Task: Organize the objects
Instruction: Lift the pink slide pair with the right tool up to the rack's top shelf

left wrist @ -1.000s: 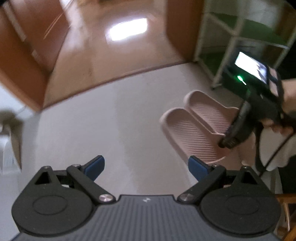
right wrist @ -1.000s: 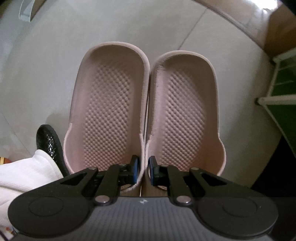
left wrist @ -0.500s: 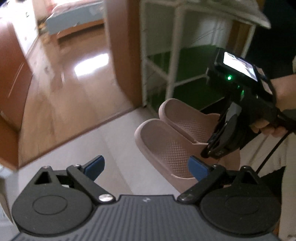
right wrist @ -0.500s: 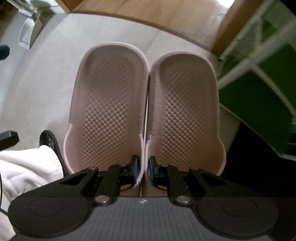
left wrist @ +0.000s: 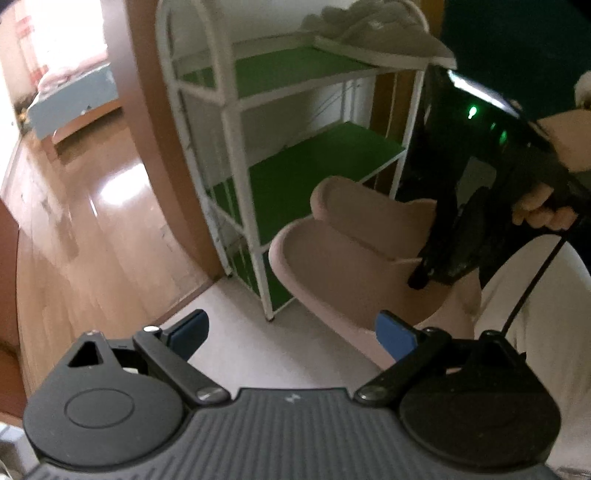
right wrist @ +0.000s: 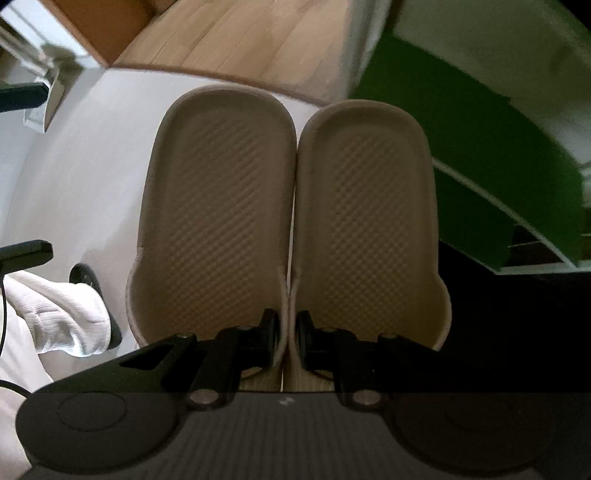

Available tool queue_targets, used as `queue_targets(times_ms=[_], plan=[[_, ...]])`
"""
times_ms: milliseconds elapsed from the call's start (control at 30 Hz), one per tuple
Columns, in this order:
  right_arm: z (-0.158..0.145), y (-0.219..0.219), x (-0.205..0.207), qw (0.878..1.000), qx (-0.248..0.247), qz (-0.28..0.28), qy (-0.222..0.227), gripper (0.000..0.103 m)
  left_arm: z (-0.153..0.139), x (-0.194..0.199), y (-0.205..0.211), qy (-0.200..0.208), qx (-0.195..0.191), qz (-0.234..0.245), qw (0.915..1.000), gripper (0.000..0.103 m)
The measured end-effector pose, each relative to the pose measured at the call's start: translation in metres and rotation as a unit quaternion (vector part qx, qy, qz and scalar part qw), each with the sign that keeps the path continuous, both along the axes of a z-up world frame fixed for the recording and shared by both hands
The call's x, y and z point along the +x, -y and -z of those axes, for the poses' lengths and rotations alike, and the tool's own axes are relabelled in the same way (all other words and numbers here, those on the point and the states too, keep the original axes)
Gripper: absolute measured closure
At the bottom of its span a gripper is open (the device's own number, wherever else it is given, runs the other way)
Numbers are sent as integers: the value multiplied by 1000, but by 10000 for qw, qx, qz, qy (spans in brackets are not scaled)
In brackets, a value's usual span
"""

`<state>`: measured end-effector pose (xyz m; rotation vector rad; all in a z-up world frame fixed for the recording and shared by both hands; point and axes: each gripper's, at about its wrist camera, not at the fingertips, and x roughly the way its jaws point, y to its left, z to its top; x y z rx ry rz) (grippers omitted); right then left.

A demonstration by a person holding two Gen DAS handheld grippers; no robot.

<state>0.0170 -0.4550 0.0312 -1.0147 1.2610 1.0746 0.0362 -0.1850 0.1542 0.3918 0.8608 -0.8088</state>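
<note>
My right gripper (right wrist: pixel 287 334) is shut on the two inner heel walls of a pair of pink slippers (right wrist: pixel 291 206), held side by side in the air. In the left wrist view the slippers (left wrist: pixel 351 254) hang in front of a white shoe rack with green shelves (left wrist: pixel 314 162), and the right gripper (left wrist: pixel 447 243) shows above them. My left gripper (left wrist: pixel 291 332) is open and empty, below and left of the slippers.
A grey shoe (left wrist: pixel 376 33) lies on the rack's top shelf. The rack's green shelves (right wrist: pixel 480 155) fill the right wrist view's right side. Wooden floor (left wrist: pixel 74 221) lies to the left, pale floor (left wrist: pixel 258 332) below. My white trouser leg (right wrist: pixel 44 314) and black shoe (right wrist: pixel 88 280) are at left.
The right gripper has lifted the slippers off the floor and carried them toward the rack. The left gripper has swung round to face the rack and stays open.
</note>
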Motion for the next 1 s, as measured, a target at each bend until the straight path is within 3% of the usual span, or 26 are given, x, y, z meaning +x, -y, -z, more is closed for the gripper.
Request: queue_targets(times_ms=[233,433,467,800,1000], plan=[[-53,33,40,9996,218,67,135,88,-21,-4,32,178,-30,293,9994,6],[-90,44,87,9988,447,45,215,88,-23,-3,51,188,-10,381,9991,6],[-98,46,104,9988,426,-203,140,88,-22,-2,53,184,-5,369,9991,6],[-155,-9,193,9972,664,-95,332,88,-8,9,63,28,27,188,9998,6],[-152,-61,224,9974,657,-297,-9,88,10,22,58,-132,169,-30,9998,6]])
